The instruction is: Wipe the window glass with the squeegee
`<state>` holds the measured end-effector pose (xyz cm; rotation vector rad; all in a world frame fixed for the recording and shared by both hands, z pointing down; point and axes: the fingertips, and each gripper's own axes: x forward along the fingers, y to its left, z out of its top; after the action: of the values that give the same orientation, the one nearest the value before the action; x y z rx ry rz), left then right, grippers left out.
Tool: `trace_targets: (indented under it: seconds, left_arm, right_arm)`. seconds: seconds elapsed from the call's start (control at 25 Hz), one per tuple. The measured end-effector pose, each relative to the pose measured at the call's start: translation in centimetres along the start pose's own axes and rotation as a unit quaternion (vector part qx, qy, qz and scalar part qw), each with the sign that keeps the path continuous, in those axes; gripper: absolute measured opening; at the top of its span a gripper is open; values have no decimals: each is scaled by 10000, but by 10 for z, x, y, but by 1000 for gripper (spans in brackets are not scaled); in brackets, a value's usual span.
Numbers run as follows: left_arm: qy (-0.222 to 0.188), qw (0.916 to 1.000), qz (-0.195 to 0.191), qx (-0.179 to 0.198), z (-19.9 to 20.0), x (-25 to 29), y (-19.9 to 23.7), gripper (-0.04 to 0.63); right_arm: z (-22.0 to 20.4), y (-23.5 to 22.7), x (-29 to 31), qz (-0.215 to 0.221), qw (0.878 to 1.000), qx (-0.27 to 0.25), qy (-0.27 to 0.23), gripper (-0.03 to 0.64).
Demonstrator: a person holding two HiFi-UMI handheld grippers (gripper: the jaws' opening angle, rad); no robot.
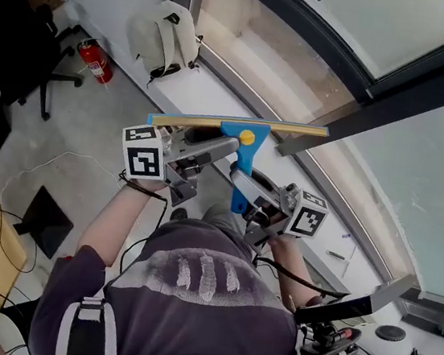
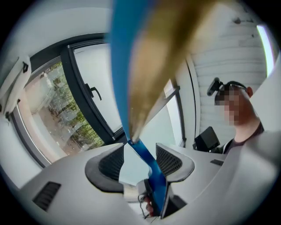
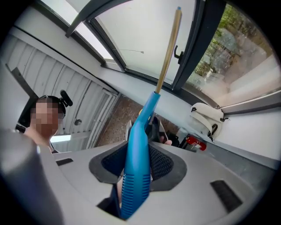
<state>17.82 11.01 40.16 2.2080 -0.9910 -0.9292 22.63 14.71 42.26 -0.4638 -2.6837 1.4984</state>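
Note:
The squeegee (image 1: 239, 124) has a blue handle and a long yellowish blade, held level in front of the window glass (image 1: 441, 177). My right gripper (image 1: 239, 181) is shut on the blue handle (image 3: 147, 114), which fills the gap between its pads (image 3: 164, 165). The blade (image 3: 169, 48) points up toward the pane (image 3: 136, 35). My left gripper (image 1: 228, 144) sits just under the squeegee head. In the left gripper view the blue head (image 2: 151, 165) runs between the jaws close to the right pad (image 2: 173, 160), with a gap on the left side. The blurred blade (image 2: 145, 61) fills the upper picture.
A white backpack (image 1: 165, 39) lies on the white sill (image 1: 209, 90) at the left. A red fire extinguisher (image 1: 95, 61) and a black office chair (image 1: 25, 41) stand on the floor. Dark window frame bars (image 1: 430, 74) cross the glass. A black device (image 1: 351, 307) sits lower right.

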Motion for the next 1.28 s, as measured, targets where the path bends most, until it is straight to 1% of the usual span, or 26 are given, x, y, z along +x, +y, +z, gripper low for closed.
trace_targets:
  seconds: [0.08, 0.2, 0.28, 0.32, 0.4, 0.44, 0.48, 0.52, 0.56, 0.6, 0.64, 0.72, 0.8, 0.84, 0.96, 1.04, 1.12, 1.2, 1.28]
  left_arm:
    - [241, 9990, 198, 305, 1, -10, 8, 262]
    - [431, 9967, 548, 410, 10, -19, 47, 267]
    - [434, 9945, 820, 478, 21, -18, 79, 265]
    - [373, 9940, 906, 478, 25, -18, 87, 265]
    - [236, 9938, 958, 512, 30, -13, 87, 262]
    - [231, 9930, 971, 627, 35, -8, 86, 247]
    - [281, 9913, 998, 816, 41, 1, 88, 198]
    - [363, 9885, 1030, 1050, 50, 12, 91, 138]
    - [459, 9850, 1051, 1286, 60, 24, 95, 45]
    - [566, 9816, 1047, 1493, 70, 38, 100, 6]
    - [690, 9783, 1013, 1670, 78, 50, 104, 6]
    - [996, 9710, 901, 1976, 90, 71, 114, 6]
    - [1286, 9643, 729, 2195, 99, 83, 123, 6]
    - [1371, 9626, 612, 2255, 106, 86, 127, 6]
    - [1473, 9613, 173, 2321, 137, 85, 139, 6]
    - [1579, 9580, -190, 2385, 164, 88, 154, 6]
    - [1764, 9529, -598, 2393, 190, 94, 168, 6]
    - [1960, 9473, -1034, 2314, 211, 100, 174, 6]
    - [2098, 9422, -1379, 2217, 223, 107, 175, 6]
  right_arm:
    - [12, -8, 4, -81, 9998, -133, -86, 140]
    - [49, -40, 17, -36, 9995, -263, -154, 140]
    - [81, -62, 27, 68, 9989, -368, -275, 140]
    - [94, -66, 29, 108, 9984, -441, -332, 140]
    - [116, -61, 29, 136, 9969, -673, -382, 140]
    - [129, -57, 28, 146, 9958, -820, -391, 140]
    - [144, -54, 27, 167, 9944, -965, -402, 140]
    - [162, -54, 27, 195, 9929, -1100, -412, 140]
    - [182, -54, 26, 219, 9912, -1233, -418, 140]
    - [203, -55, 27, 230, 9894, -1368, -427, 140]
    - [223, -56, 27, 218, 9874, -1506, -447, 140]
    - [260, -56, 28, 113, 9824, -1780, -551, 140]
    - [292, -57, 31, -72, 9759, -2066, -705, 140]
    - [305, -56, 35, -172, 9718, -2218, -782, 140]
    - [341, -53, 52, -443, 9572, -2659, -1054, 140]
    - [370, -53, 64, -629, 9451, -2887, -1395, 140]
    - [400, -53, 72, -857, 9295, -3047, -1893, 140]
    - [422, -47, 74, -1023, 9125, -3158, -2390, 140]
    - [440, -39, 75, -1121, 8984, -3297, -2676, 140]
